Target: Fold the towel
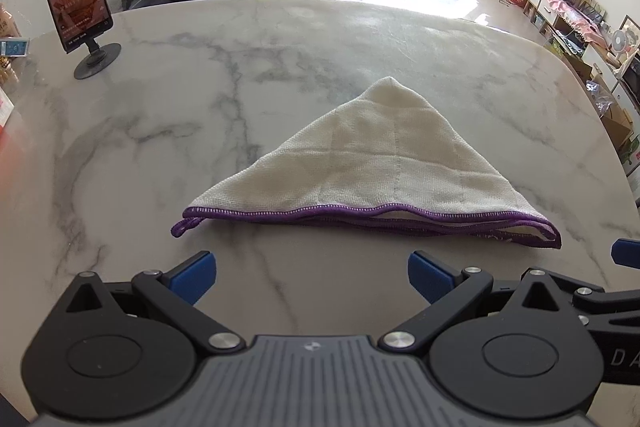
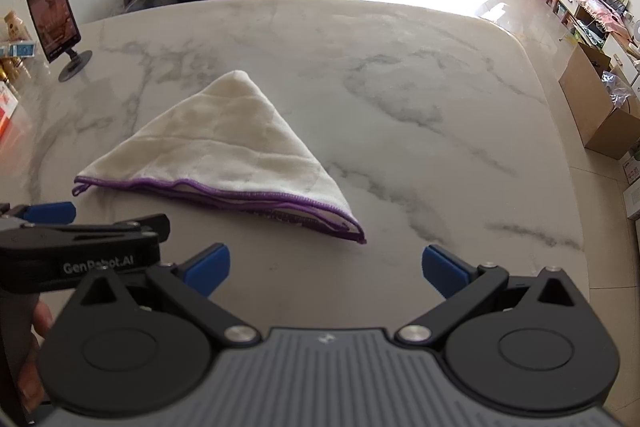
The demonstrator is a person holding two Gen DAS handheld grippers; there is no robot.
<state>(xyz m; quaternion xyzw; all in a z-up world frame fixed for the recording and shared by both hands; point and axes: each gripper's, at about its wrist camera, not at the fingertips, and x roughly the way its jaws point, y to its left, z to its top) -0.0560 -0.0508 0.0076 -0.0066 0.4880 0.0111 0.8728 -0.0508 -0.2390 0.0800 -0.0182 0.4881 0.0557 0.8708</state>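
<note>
Cream towel (image 1: 384, 163) (purple-hemmed) lies folded into a triangle, flat on the table.

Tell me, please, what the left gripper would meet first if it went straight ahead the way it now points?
Probably the towel: its purple-hemmed near edge lies across the open left gripper, just ahead on the marble table. If the gripper travels above table level it might skim over the cloth; height is unclear.

"GenRobot.AI", partly blurred, on the left gripper (image 2: 48, 213) body.
</note>
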